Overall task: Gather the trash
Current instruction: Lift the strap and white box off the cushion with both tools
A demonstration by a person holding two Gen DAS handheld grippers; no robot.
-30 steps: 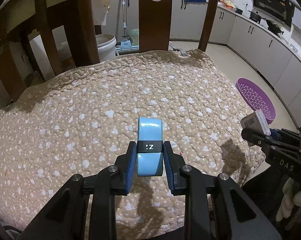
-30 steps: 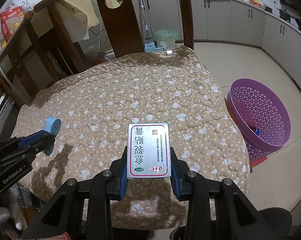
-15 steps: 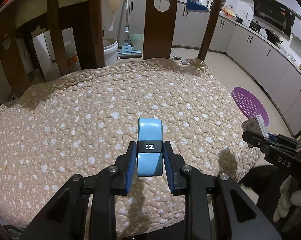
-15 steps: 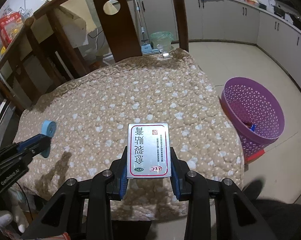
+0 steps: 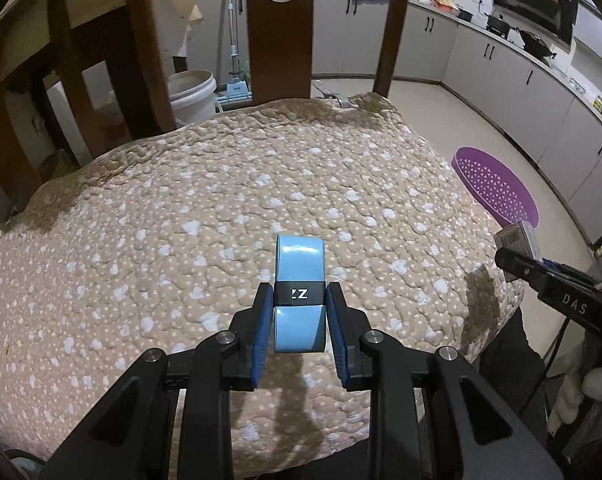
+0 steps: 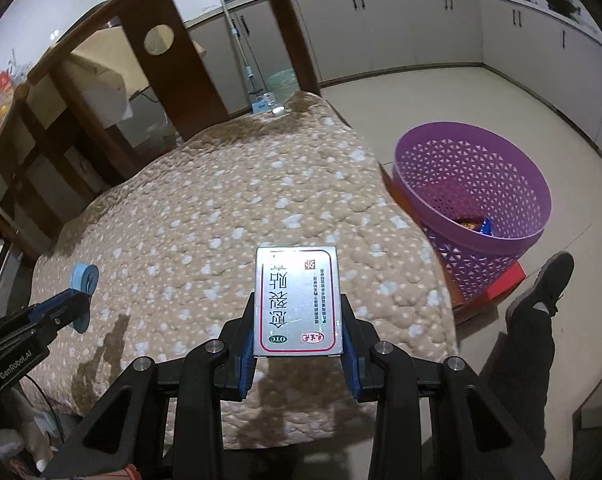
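L gripper (image 5: 299,320): jaws clamped on blue tape roll (image 5: 299,276), held above quilted seat cushion (image 5: 221,208). R gripper (image 6: 298,332): jaws clamped on flat silver med box (image 6: 297,300), also over cushion, near its front-right edge. Purple basket (image 6: 441,152) on floor to the right, just beside cushion; some trash in bottom. Step judged: both items picked, carry-to-bin phase. Next: swing R over basket rim, release box; then bring L across, drop roll. Watch cushion corner on the way.
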